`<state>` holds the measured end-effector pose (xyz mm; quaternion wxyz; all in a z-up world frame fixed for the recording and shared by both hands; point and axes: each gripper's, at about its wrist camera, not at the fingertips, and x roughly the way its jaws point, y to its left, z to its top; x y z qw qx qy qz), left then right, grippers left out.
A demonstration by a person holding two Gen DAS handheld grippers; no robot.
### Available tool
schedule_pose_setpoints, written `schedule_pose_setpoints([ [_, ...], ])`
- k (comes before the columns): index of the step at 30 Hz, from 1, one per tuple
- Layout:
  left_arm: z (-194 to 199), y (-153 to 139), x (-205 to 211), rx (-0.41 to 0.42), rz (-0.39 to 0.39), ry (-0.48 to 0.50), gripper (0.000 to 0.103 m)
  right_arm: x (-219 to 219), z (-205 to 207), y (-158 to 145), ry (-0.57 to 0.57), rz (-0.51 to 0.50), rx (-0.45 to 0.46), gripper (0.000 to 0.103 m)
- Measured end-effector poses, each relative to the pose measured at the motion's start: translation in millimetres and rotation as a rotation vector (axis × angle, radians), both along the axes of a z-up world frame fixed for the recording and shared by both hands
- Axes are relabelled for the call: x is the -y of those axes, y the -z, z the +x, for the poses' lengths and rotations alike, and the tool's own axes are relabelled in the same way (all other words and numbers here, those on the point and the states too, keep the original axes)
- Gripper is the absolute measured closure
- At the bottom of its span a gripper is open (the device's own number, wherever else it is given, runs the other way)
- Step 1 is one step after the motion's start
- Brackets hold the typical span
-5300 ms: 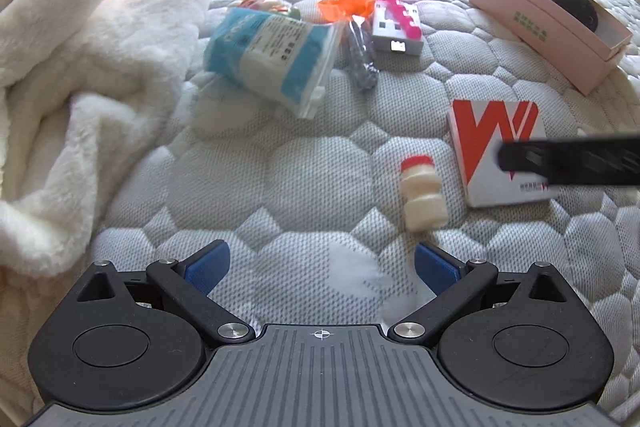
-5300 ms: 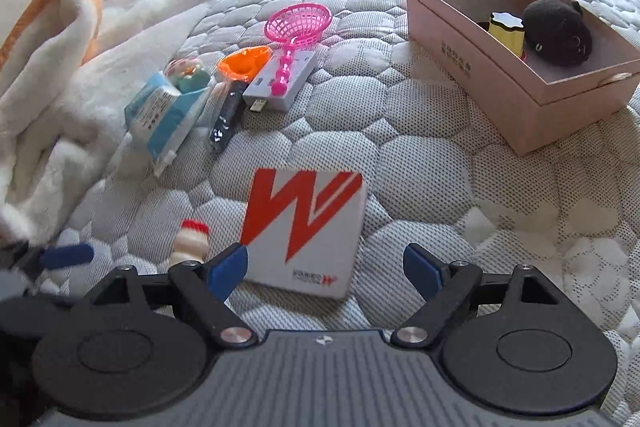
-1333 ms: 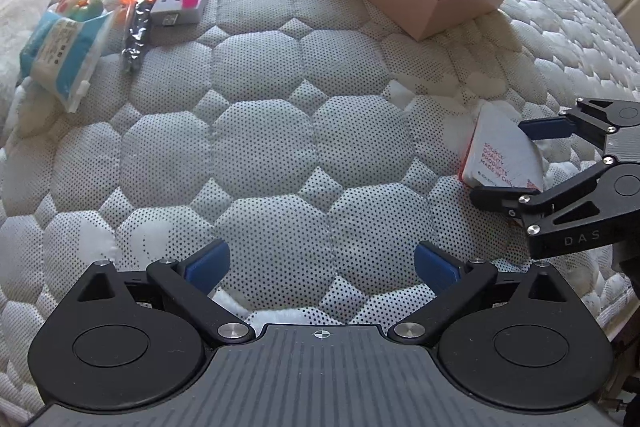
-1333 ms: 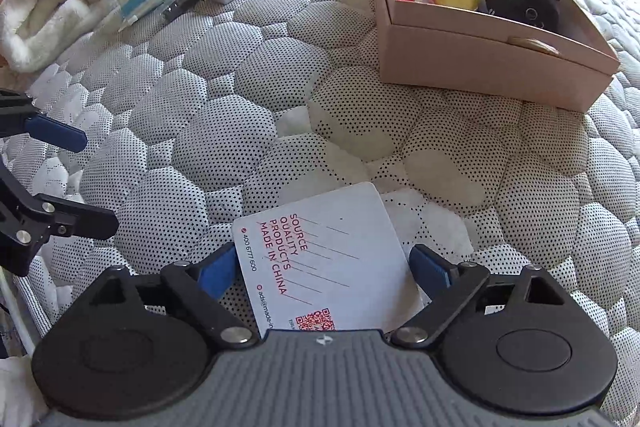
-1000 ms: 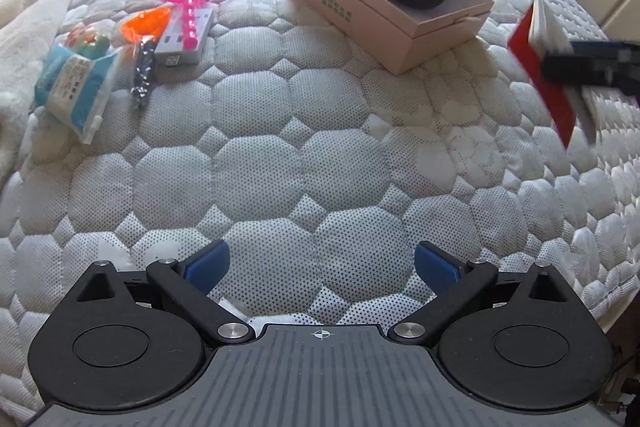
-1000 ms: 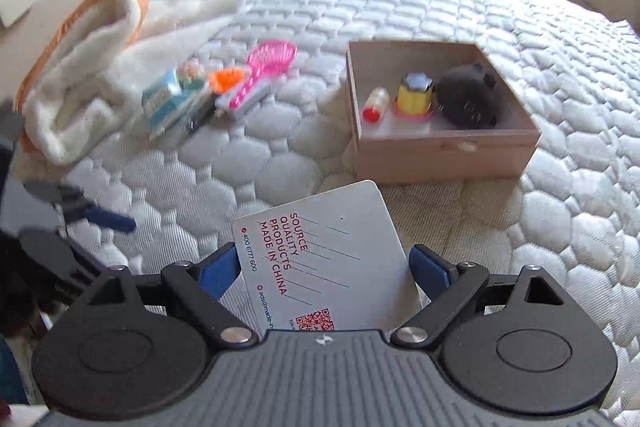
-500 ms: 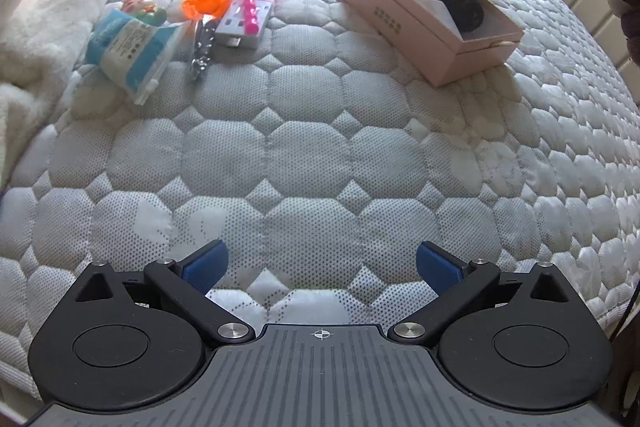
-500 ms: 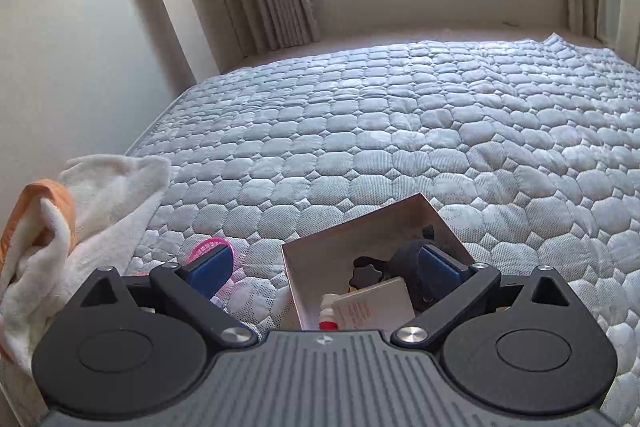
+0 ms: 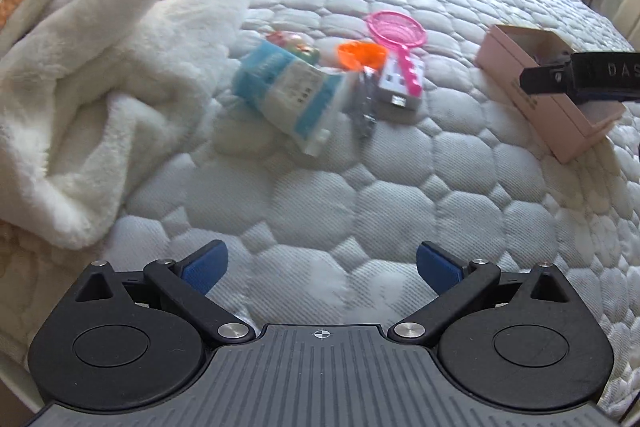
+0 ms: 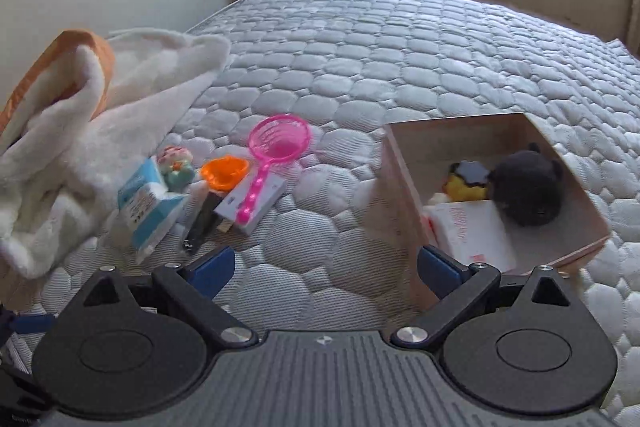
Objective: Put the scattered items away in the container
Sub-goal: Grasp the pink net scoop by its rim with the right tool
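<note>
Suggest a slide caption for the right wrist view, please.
Open right tongs beside the pink box, white card already inside.

Both grippers are showing the same build: the left gripper (image 9: 320, 265) and right gripper (image 10: 325, 267) are each wearing blue pads (image 9: 204, 265) on black linkage arms, silver pivot screws (image 9: 228, 329), two round black housings and a ribbed grey body with a small crosshair mark (image 9: 319, 334).

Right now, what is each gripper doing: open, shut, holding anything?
Left gripper: open, holding nothing.
Right gripper: open, holding nothing.
</note>
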<state>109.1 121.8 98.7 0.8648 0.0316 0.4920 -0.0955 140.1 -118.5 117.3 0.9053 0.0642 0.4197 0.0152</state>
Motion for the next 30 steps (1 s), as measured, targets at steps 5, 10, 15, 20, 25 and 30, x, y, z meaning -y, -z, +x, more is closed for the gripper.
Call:
schedule_pose_setpoints([
  [5,21.9,11.4,-40.8,-0.022,0.01,-0.028,0.0,-54.9,41.6,26.2,-0.014,0.006,-0.014,0.037],
  [10,23.4,17.3,-68.6,-0.052,-0.007,0.006,0.0,-72.8,102.6,45.4,0.053,-0.057,0.005,0.051],
  [15,20.9,18.0,-84.8,-0.056,-0.012,0.04,0.0,-66.0,165.0,57.6,0.137,-0.091,0.038,0.015],
  [20,19.6,22.5,-98.4,-0.066,-0.029,0.023,0.0,-64.3,216.5,88.4,0.186,-0.148,-0.074,0.014],
  [25,21.9,30.3,-102.3,-0.088,-0.048,-0.005,0.0,-66.1,218.6,94.0,0.139,-0.141,-0.069,0.027],
  [30,29.8,30.5,-81.6,-0.09,-0.055,0.023,0.0,-59.0,195.3,84.5,0.084,-0.133,-0.077,0.066],
])
